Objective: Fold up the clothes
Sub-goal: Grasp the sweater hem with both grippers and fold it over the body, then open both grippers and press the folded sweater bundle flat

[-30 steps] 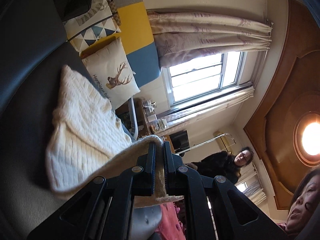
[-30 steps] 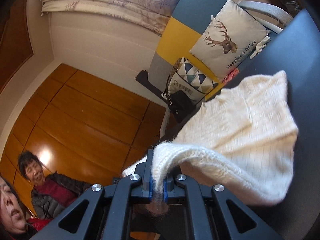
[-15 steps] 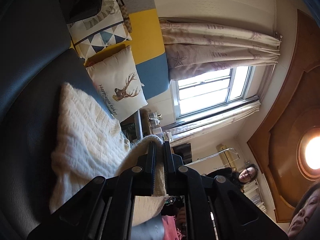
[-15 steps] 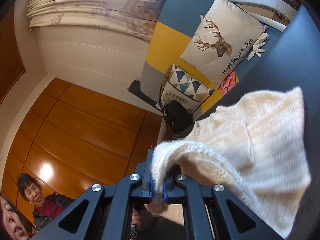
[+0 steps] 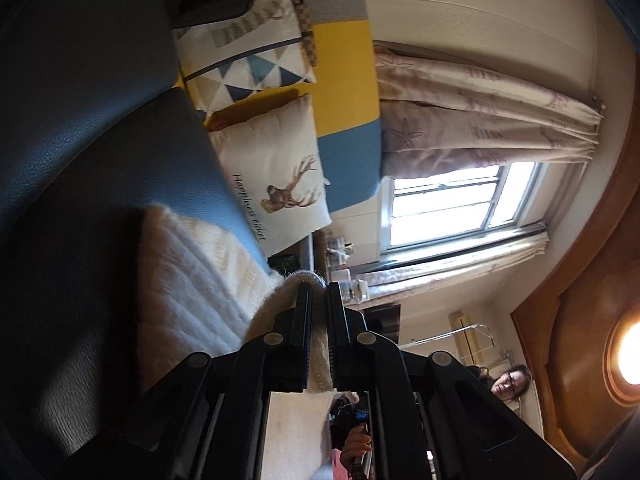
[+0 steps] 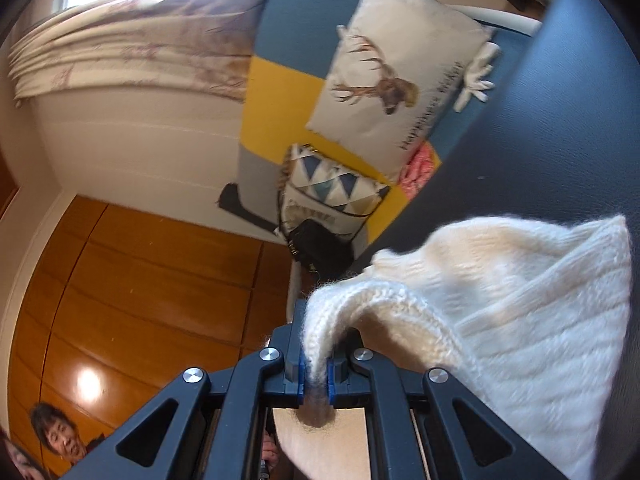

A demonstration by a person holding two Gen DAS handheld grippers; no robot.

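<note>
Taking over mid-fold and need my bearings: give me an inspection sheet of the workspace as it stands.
Surface: dark leather-like surface, sweater partly resting on it.
Job's things: cream knit sweater, one edge lifted.
Clutter: deer cushion, triangle-pattern cushion, black bag, white glove.
Grippers: left gripper shut on sweater edge; right gripper shut on sweater edge.
Cables: nothing seen.
Surroundings: curtained window, wood panelling, onlookers nearby.
</note>
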